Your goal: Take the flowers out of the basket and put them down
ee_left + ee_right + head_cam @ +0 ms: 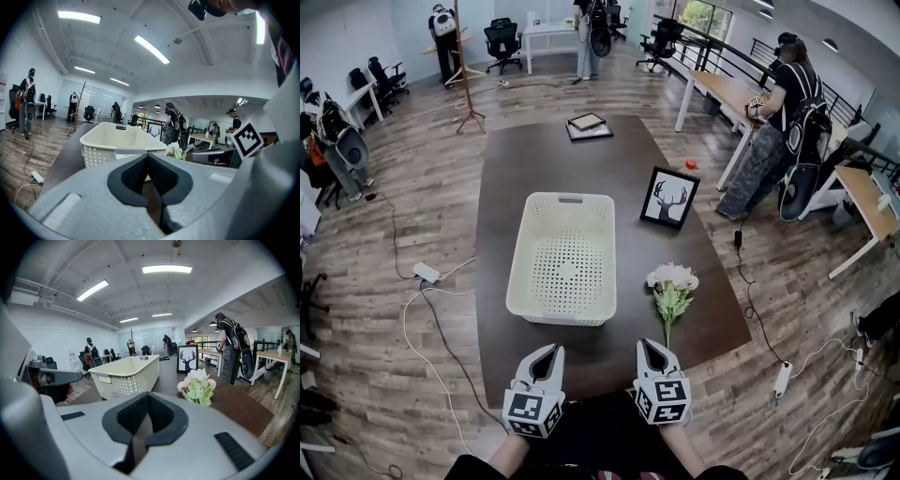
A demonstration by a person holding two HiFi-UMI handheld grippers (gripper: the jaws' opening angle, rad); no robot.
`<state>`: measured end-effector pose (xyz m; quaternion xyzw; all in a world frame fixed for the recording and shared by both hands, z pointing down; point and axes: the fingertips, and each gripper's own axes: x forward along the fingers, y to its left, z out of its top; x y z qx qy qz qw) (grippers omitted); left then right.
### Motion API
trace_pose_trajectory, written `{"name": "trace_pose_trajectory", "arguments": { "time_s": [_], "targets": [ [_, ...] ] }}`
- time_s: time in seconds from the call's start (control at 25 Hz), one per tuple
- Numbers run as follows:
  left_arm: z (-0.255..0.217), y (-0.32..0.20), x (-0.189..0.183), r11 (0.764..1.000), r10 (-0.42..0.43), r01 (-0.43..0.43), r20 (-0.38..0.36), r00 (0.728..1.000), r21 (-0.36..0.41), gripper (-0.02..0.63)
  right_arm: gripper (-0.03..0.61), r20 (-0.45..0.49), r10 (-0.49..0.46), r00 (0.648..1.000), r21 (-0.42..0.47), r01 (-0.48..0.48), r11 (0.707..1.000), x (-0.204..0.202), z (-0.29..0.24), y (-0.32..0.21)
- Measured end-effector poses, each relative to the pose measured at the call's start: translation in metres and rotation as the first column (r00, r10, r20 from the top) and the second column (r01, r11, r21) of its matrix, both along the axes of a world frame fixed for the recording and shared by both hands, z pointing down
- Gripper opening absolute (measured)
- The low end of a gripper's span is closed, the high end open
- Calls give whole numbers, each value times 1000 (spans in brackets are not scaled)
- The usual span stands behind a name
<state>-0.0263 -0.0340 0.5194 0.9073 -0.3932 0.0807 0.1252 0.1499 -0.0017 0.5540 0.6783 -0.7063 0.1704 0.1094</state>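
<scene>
From the head view, the white basket (521, 267) sits in the middle of the dark bench (534, 159). The flowers (672, 284) lie flat on the bench just to the right of the basket, not touching it. Their white heads point away from the person holding the tools. The green stem points back toward the right hand-held gripper (648, 346). This view looks straight down into the basket and shows the little holes in its bottom.

The left hand-held gripper (550, 350) is beside the right one at the near end of the bench. Both are apart from the basket and the flowers.

The left gripper view shows its two jaws pressed together with nothing between them. The right gripper view shows the same for its jaws.

In the left gripper view, the side of the basket fills the middle. Only a small bit of the flowers peeks out past its right corner. The marker cube (246, 138) of the other tool shows at the right.

The right gripper view shows the flowers big and clear, a little to the right of its jaws. The deer picture (187, 358) stands upright behind them.

Both gripper views show the ceiling lights (167, 269), which the head view does not. Only the head view shows the wood floor (412, 206) around the bench. It also shows a person (787, 103) standing at a desk far to the right.
</scene>
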Motion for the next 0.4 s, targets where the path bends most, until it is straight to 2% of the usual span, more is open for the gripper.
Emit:
{"name": "trace_pose_trajectory", "arguments": {
  "time_s": [0.4],
  "targets": [
    [3,-2,-1,1000,-4,4,-5,1000,0,9,5,2,5,1000,-10,-5,1000,1,6,2]
  ]
}}
